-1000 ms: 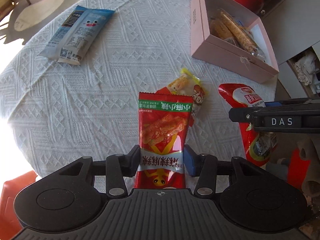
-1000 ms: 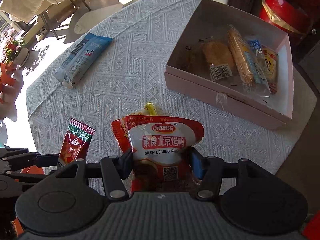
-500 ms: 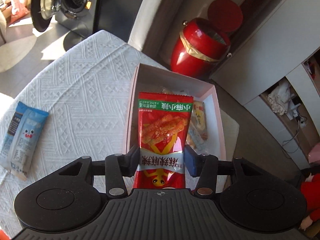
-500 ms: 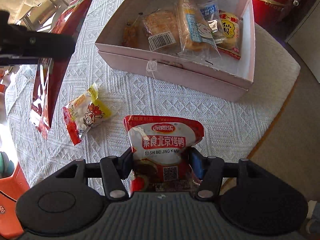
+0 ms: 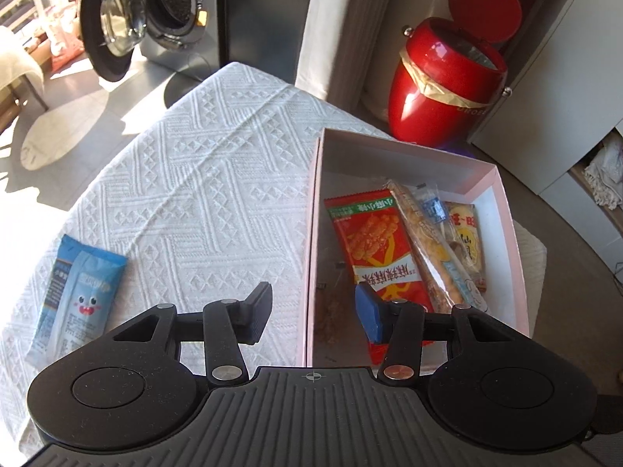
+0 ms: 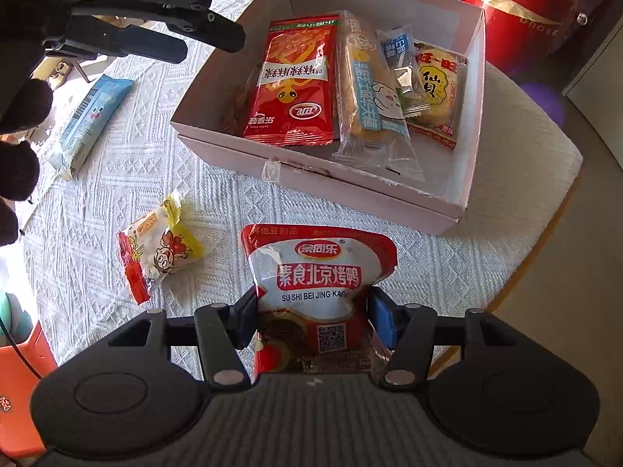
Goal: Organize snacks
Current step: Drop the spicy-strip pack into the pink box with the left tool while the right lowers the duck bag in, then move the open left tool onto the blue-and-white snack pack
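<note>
A pink box (image 5: 502, 190) (image 6: 311, 179) sits on the white-clothed table and holds several snacks. The red chilli-stick packet (image 5: 373, 245) (image 6: 296, 81) lies inside it at the left. My left gripper (image 5: 313, 315) is open and empty above the box's near-left wall. It also shows at the top left of the right wrist view (image 6: 210, 39). My right gripper (image 6: 313, 315) is shut on a red-and-white roast-duck pouch (image 6: 319, 272), held above the table in front of the box. A blue packet (image 5: 76, 292) (image 6: 89, 120) and a yellow-red small packet (image 6: 159, 249) lie on the cloth.
A red lidded bin (image 5: 447, 81) stands behind the table by white cabinets. An open washing machine (image 5: 136, 15) is at the far left. An orange stool (image 6: 19, 385) sits beside the table. The table's edge (image 6: 545, 233) is close to the right of the box.
My left gripper has opened and let go of the red chilli-stick packet, which now lies in the box. My right gripper has moved closer to the box, still holding its pouch.
</note>
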`<state>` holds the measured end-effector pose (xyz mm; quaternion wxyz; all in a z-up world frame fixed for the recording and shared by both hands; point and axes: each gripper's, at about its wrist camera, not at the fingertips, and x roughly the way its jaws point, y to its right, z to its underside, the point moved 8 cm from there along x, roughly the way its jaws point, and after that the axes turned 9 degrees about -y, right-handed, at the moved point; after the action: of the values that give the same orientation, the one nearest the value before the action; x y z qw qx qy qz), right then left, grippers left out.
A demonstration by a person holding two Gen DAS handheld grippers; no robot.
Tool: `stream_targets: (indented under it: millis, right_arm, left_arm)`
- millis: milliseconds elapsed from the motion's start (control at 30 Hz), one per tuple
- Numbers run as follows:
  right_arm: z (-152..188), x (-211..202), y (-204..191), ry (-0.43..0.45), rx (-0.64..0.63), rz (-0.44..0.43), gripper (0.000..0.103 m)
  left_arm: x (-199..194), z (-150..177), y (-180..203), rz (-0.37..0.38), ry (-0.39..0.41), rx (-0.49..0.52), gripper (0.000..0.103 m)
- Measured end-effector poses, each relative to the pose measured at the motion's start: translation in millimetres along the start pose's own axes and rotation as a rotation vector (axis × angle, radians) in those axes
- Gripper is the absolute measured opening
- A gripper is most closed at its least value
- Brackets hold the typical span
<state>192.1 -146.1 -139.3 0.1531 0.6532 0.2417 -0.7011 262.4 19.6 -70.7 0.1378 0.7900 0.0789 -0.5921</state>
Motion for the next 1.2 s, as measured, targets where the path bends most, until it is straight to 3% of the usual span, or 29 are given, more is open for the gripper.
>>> stream_targets:
  millis: [200, 433, 467, 533, 633, 767, 867, 1067, 1200]
  right_arm:
    - [-24, -38, -8, 0.071, -0.05, -0.018, 0.058]
    - [-99, -72, 2, 0.22, -0.035, 0.054, 0.058]
    - [-113, -72, 7, 0.239, -0.015, 0.059, 0.061]
    - [-139, -62, 14, 0.237, 0.026, 0.042, 0.076]
    - [-164, -38, 18, 0.185, 0.058, 0.07, 0.079]
    - [-158, -33, 1, 0.194, 0.027, 0.061, 0.079]
    - [-139, -33, -17, 0.201, -0.012, 0.057, 0.079]
    - [-94, -47, -55, 0.263, -0.111, 0.064, 0.079]
    - [-72, -41, -74, 0.234, -0.142, 0.039, 0.079]
  left_arm:
    - [-2, 10, -24, -0.051, -0.014, -0.017, 0.052]
    - [-4, 20, -48, -0.08, -0.029, -0.026, 0.052]
    - [-3, 21, -52, -0.084, -0.036, -0.028, 0.052]
    - [0, 27, -61, -0.098, -0.052, -0.025, 0.052]
    - [1, 33, -74, -0.11, -0.067, -0.024, 0.052]
    - [2, 39, -94, -0.105, -0.074, -0.036, 0.052]
    - [-6, 39, -115, -0.087, -0.03, -0.056, 0.053]
    - [-4, 42, -194, -0.148, -0.005, -0.161, 0.051]
    - [9, 37, -218, -0.095, 0.003, -0.214, 0.051]
